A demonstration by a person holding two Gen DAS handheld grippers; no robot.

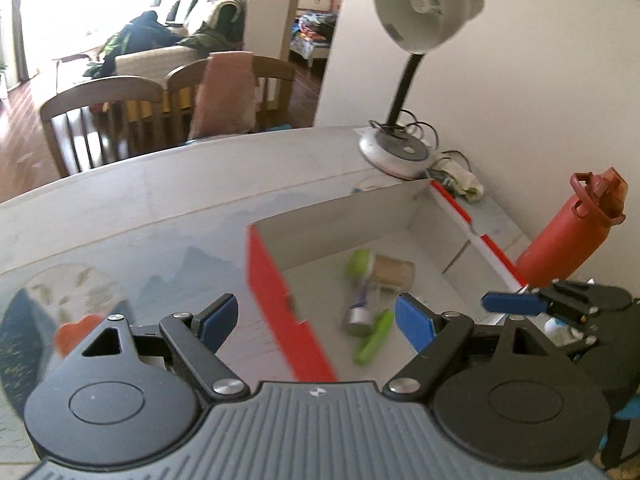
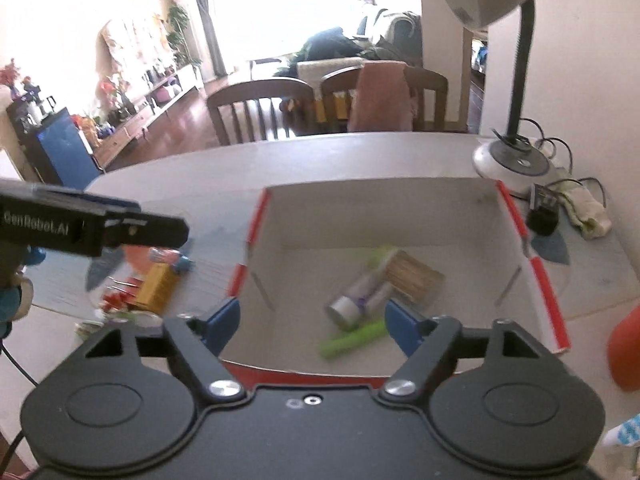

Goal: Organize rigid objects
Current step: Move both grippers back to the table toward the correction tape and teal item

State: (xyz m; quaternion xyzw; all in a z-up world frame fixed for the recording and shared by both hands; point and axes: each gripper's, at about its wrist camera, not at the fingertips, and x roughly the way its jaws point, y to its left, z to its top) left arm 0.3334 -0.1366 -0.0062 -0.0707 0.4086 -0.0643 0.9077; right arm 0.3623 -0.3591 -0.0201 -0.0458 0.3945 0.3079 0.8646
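My left gripper [image 1: 314, 320] stands with jaws spread wide and nothing between the blue pads; it hangs above the near red edge of the box [image 1: 272, 280]. My right gripper [image 2: 312, 322] is likewise spread wide and grips nothing; its pads sit over the near wall of the same box [image 2: 516, 216], above the contents.

Box: white inside, red-trimmed outside, open at the top, resting on the pale table [image 2: 320, 156].

Contents, all lying on the box floor and blurred: a clear tub of toothpicks [image 2: 414, 278] with a green cap, seen in the left view as a tan cylinder [image 1: 394, 272]; a small silver-capped bottle [image 2: 356, 300] just beside the tub and apparently touching it; a green tube [image 2: 354, 340] nearest my pads, apart from them.

Outside the box, on the left side of the right view: a yellow box [image 2: 154, 288] and a small pink-and-blue tube [image 2: 170, 258] lie on a printed mat.

Surroundings: a desk lamp [image 1: 416, 12] stands at the far table corner, its round base [image 2: 512, 164] beside the box's far right corner. A red bottle [image 1: 568, 232] stands just outside the box's right wall. Wooden chairs [image 2: 260, 108] are behind the table.
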